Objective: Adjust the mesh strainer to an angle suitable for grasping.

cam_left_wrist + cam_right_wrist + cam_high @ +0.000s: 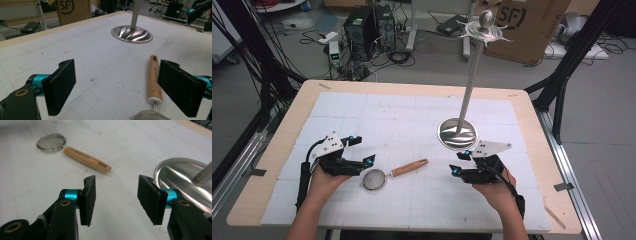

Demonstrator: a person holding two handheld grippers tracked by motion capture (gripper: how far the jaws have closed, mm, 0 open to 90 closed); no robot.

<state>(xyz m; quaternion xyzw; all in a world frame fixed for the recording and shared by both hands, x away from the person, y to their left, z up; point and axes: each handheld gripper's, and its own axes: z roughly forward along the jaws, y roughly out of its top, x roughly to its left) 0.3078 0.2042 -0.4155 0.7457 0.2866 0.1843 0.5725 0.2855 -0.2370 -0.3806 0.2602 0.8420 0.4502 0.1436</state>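
Resting low at the near edge of the white gridded mat (412,120), both hands hold their tools just above the surface. The left tool (357,150) has its black jaws spread wide with nothing between them; in the left gripper view (117,87) its right-hand jaw stands just beside the wooden handle without clearly touching it. The right tool (460,163) is likewise released and empty, jaws apart in the right gripper view (116,200).

Between the two tools lies a small round wire-mesh strainer with a light wooden handle (392,174), flat on the mat, its mesh bowl (51,142) nearer the left tool and its handle (154,77) angled away toward the middle of the counter (532,107).

Just beyond the right tool stands a tall steel stand with a round fluted base (457,134), its slim pole (471,75) rising to a knobbed, pronged top (484,29).

Farther off, past the counter, a brown cardboard box (532,25), black computer towers (369,30) and loose cables sit on the grey floor.
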